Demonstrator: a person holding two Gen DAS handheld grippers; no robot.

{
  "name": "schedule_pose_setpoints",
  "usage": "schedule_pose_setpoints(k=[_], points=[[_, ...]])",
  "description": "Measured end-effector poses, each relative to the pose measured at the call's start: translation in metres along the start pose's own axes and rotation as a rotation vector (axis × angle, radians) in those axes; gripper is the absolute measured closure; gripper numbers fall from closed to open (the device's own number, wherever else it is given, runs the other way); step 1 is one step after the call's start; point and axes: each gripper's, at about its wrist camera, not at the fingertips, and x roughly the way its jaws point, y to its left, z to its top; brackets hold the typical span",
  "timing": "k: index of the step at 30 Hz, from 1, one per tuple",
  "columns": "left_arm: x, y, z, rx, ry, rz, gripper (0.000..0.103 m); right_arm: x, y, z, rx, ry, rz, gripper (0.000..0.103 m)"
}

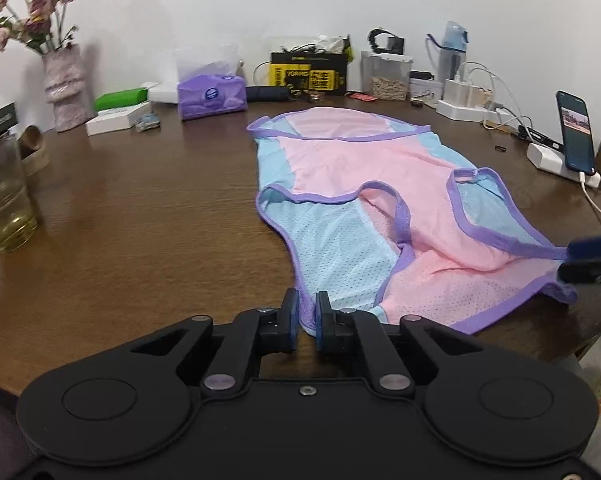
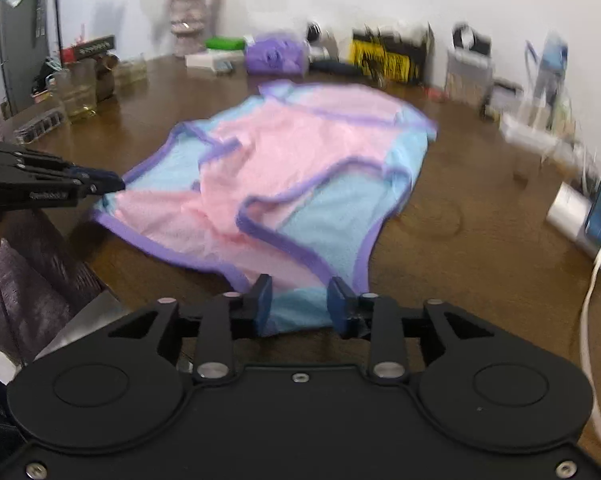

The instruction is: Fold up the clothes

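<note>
The left tongs stood narrowly parted, a purple-trimmed corner of the garment between the pads but seemingly not pinched. The right tongs gaped wider over the blue near edge, gripping nothing. From both, the pink-and-blue mesh garment ran straight ahead across the brown counter, its long axis pointing away toward the wall. Each hand sat at one near corner, so neither seemed nearer than the other.

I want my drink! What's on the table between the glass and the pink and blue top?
Nothing: in the left wrist view only bare wooden table lies between the glass and the top.
</note>
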Motion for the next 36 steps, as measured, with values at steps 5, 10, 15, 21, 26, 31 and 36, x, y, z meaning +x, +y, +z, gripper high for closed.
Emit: schedule_pose_setpoints(k=[5, 10, 15, 21, 26, 31, 36], points=[[-0.021, 0.004, 0.017, -0.105, -0.108, -0.023, 0.007, -0.045, 0.004, 0.041, -0.126, -0.187, -0.019, 0.017], [-0.001, -0.005, 0.017, -0.127, 0.001, 0.012, 0.007, -0.045, 0.002, 0.084, -0.251, -0.227, -0.03, 0.016], [0.011, -0.002, 0.012, -0.205, 0.055, -0.01, 0.007, -0.034, -0.011, 0.139, -0.369, -0.228, -0.059, 0.016], [0.017, -0.002, 0.003, -0.209, 0.076, -0.003, 0.007, -0.019, -0.006, 0.186, -0.641, -0.221, 0.052, 0.015], [0.018, -0.006, 0.002, -0.182, 0.069, -0.011, 0.007, 0.032, 0.011, 0.221, -0.893, -0.149, 0.135, 0.012], [0.018, -0.006, 0.0, -0.153, 0.056, 0.001, 0.0, 0.109, 0.029, 0.251, -0.939, -0.065, 0.231, 0.012], [0.02, -0.005, 0.002, -0.107, 0.061, -0.015, 0.0, 0.209, 0.054, 0.265, -0.938, 0.059, 0.349, 0.012]])
